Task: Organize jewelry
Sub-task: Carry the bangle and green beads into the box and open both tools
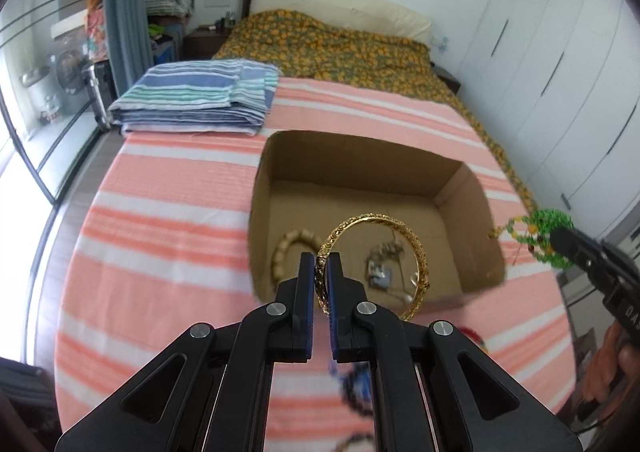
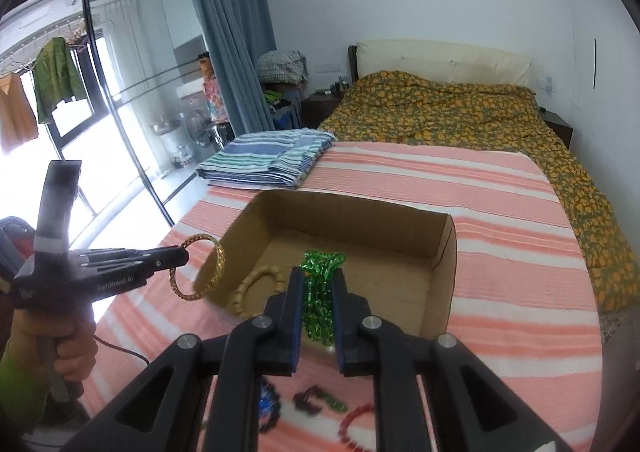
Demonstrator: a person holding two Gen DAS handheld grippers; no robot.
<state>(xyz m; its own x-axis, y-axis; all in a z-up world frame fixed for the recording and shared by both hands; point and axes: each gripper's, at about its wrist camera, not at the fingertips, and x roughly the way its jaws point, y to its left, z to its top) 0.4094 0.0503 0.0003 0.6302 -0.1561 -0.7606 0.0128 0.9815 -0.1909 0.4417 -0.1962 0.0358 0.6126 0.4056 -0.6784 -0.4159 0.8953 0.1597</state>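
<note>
left gripper [image 1: 320,264] pinched gold filigree bangle [image 1: 376,260] | right gripper [image 2: 318,284] pinched green bead strand [image 2: 320,292] | open brown cardboard box [image 2: 444,264] lay just ahead of both (right nearer, I judged)

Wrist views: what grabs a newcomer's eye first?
The gold bangle pinched in the left gripper, held up in front of the open cardboard box. Next, the green bead strand clamped in the right gripper over the same box, which sits on the pink striped bedspread. A beige bead bracelet already lies inside the box.
</note>
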